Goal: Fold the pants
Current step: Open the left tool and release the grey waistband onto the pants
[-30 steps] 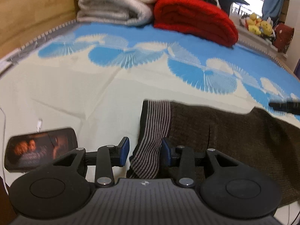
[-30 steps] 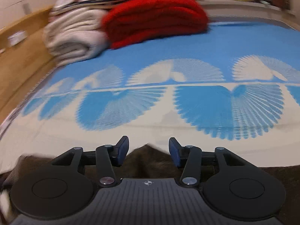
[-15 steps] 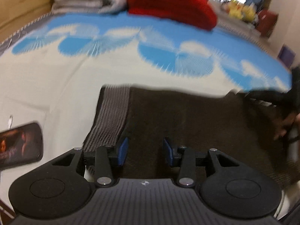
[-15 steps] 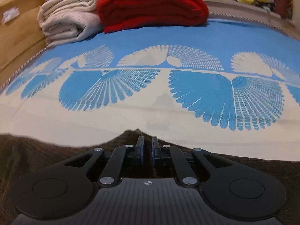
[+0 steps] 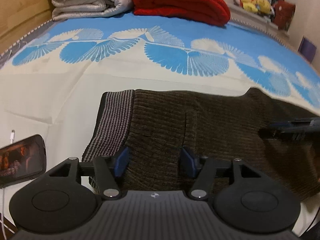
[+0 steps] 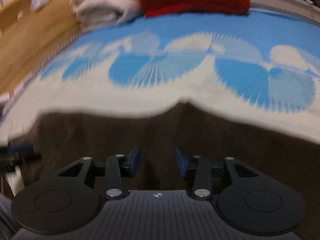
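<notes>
In the left wrist view, the pants (image 5: 200, 124) are seen lying flat on the near part of the bedspread (image 5: 60, 92), with the striped waistband (image 5: 114, 124) at their left end. The left gripper (image 5: 154, 161) is held low over the cloth just right of that band; its jaws have just been opening and stand apart, with cloth between and below them but nothing pinched. If they were closed here, only the top layer might be taken, or a ridge bunched up, and the fold would be spoiled. A phone (image 5: 21, 160) and its cable (image 5: 12, 135) lie near the waistband end and could be dragged or knocked by a sweep that way. Wide bare bedspread is left beyond the far edge of the pants, up to the folded white blanket (image 5: 88, 2) and red blanket (image 5: 180, 2).

In the right wrist view, which is blurred, the right gripper (image 6: 158, 163) is seen over the brown cloth (image 6: 220, 140), its jaws having just been opening and now parted, with nothing gripped. The far edge of the pants rises to a small peak ahead of it, a hump likely to be creased into the fold if left unsmoothed. Open room lies ahead; the wooden bed frame (image 6: 30, 46) bounds the left.
</notes>
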`<action>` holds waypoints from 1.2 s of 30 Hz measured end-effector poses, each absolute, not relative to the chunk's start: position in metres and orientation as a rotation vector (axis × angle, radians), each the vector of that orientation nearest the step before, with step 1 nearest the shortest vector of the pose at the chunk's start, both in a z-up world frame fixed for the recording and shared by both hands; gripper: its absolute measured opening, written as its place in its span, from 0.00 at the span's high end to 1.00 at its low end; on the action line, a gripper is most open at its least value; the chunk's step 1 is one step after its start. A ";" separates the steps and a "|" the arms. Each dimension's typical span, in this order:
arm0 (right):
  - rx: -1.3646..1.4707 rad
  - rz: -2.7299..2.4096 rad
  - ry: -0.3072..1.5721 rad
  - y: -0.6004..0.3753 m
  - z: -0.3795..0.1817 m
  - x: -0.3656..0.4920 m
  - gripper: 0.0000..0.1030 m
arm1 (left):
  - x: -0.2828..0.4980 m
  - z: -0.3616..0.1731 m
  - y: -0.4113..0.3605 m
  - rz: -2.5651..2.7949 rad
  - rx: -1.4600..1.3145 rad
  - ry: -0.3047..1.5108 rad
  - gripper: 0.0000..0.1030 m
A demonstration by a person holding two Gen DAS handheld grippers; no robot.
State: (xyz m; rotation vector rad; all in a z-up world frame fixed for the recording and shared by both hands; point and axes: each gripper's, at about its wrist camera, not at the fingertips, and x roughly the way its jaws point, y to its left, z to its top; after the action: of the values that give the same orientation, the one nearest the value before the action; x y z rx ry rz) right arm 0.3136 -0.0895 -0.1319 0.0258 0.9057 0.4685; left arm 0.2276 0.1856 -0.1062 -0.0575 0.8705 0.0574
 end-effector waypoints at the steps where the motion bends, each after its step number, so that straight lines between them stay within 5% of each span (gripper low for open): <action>1: -0.028 0.468 0.925 -0.083 -0.146 0.310 0.53 | 0.228 -0.107 0.181 0.058 -0.039 0.871 0.30; 3: -0.169 0.500 0.791 -0.074 -0.151 0.292 0.52 | 0.229 -0.107 0.174 0.059 -0.020 0.869 0.22; 7: -0.178 0.529 0.825 -0.082 -0.124 0.281 0.39 | 0.221 -0.093 0.169 0.055 -0.027 0.755 0.14; 9: -0.197 0.563 0.831 -0.093 -0.116 0.272 0.31 | 0.218 -0.089 0.168 0.034 -0.050 0.714 0.01; 14: -0.274 0.537 0.833 -0.113 -0.146 0.248 0.27 | 0.239 -0.117 0.155 0.091 0.052 0.902 0.00; 28: -0.225 0.121 0.948 -0.228 -0.128 0.200 0.15 | 0.242 -0.126 0.141 0.166 0.111 0.870 0.00; 31: -0.204 0.041 0.957 -0.261 -0.138 0.190 0.06 | 0.241 -0.131 0.135 0.177 0.161 0.860 0.00; 36: -0.001 -0.076 0.950 -0.319 -0.126 0.187 0.10 | 0.234 -0.123 0.133 0.181 0.148 0.838 0.00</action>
State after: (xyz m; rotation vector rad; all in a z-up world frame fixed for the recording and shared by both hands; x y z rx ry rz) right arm 0.1870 -0.3186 -0.1263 -0.0010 0.9501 -0.0758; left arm 0.2341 0.1326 -0.1228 0.1479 0.8378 0.1811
